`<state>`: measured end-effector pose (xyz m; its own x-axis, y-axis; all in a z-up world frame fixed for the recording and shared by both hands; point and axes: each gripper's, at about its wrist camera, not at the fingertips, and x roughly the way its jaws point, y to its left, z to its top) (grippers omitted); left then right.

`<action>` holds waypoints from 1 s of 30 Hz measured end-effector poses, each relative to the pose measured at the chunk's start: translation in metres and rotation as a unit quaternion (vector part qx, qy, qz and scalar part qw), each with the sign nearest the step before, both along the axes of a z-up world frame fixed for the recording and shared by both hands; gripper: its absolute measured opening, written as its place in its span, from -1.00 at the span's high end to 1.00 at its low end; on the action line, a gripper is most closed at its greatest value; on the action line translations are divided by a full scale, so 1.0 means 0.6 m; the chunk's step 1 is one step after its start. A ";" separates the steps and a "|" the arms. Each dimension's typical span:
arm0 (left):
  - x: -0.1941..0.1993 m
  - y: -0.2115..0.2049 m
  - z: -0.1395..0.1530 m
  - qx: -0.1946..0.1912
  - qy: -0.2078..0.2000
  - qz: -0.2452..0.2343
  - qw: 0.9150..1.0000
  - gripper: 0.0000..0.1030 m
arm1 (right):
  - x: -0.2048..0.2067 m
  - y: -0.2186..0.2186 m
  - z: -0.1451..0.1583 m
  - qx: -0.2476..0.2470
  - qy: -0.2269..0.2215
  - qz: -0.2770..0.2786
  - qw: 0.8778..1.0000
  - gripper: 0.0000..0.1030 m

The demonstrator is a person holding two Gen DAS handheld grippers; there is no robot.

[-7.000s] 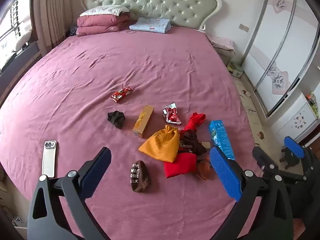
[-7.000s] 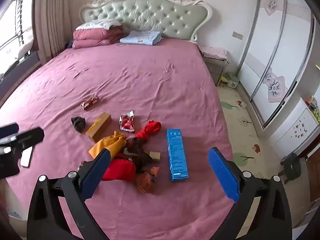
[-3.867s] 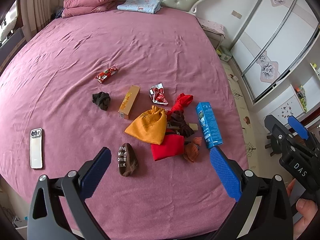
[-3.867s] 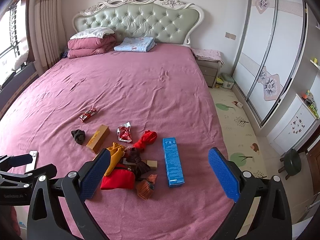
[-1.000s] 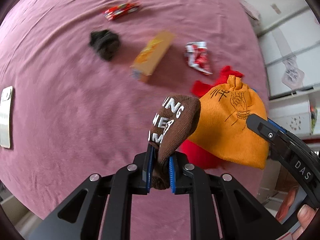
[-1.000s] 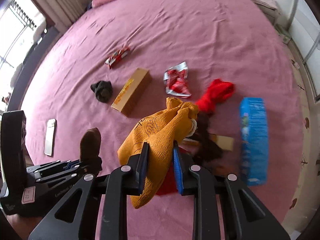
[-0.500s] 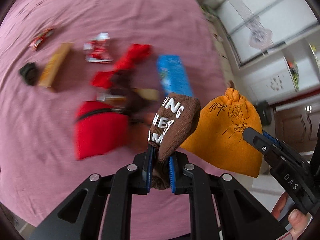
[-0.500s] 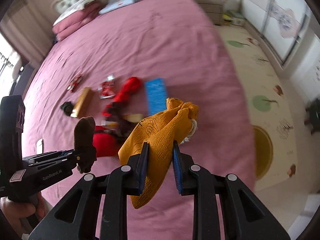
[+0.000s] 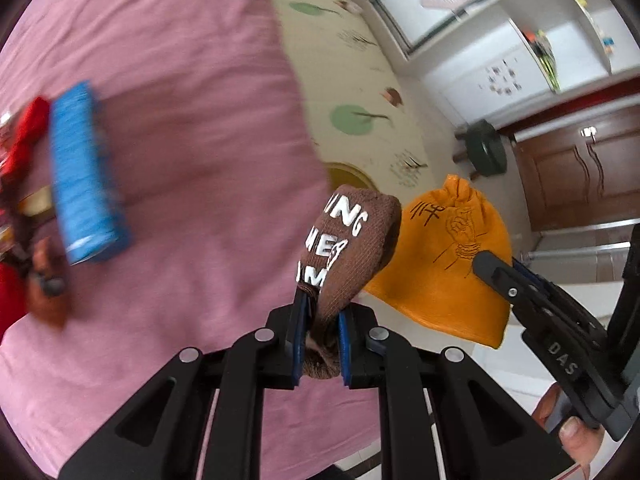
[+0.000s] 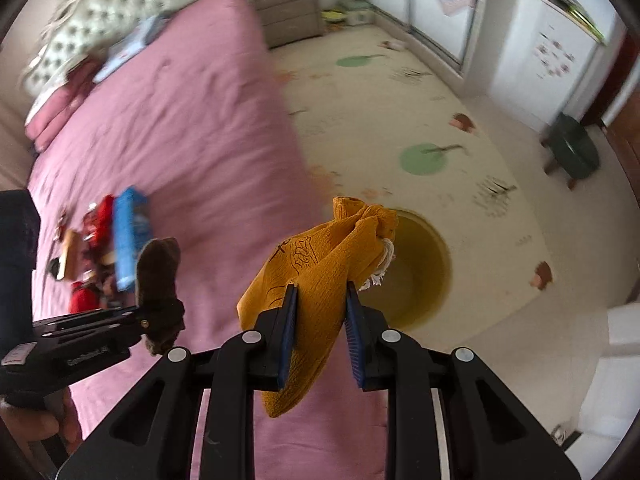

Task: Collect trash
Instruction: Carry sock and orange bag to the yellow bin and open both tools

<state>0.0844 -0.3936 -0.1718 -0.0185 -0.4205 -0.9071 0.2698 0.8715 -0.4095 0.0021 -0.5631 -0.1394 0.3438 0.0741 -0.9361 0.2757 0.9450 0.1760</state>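
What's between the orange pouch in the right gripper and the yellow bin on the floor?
Nothing. In the right wrist view the orange pouch, clamped in the right gripper, hangs just in front of the yellow bin, with only bare floor mat around the bin.

It is a bedroom in a home: a wide bed (image 10: 192,128) with tufted headboard (image 10: 100,8), a nightstand (image 10: 288,20), a wardrobe (image 10: 436,4) with sliding doors.
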 end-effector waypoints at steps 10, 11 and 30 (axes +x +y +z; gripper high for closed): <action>0.023 -0.179 -0.053 -0.010 0.029 -0.051 0.998 0.69 | -0.014 -0.157 -0.064 0.013 0.031 -0.057 0.998 0.53; 0.028 -0.190 -0.055 -0.013 0.033 -0.053 0.998 0.49 | -0.012 -0.167 -0.066 0.011 0.032 -0.058 0.998 0.44; 0.061 -0.113 -0.007 0.007 -0.018 -0.036 0.999 -0.46 | 0.036 -0.122 -0.017 0.009 -0.008 -0.042 0.999 0.08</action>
<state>0.1212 -0.4612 -0.1758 -0.0158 -0.4072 -0.9132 0.3452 0.8549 -0.3872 0.0235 -0.6364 -0.1497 0.3647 0.0612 -0.9291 0.3517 0.9149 0.1983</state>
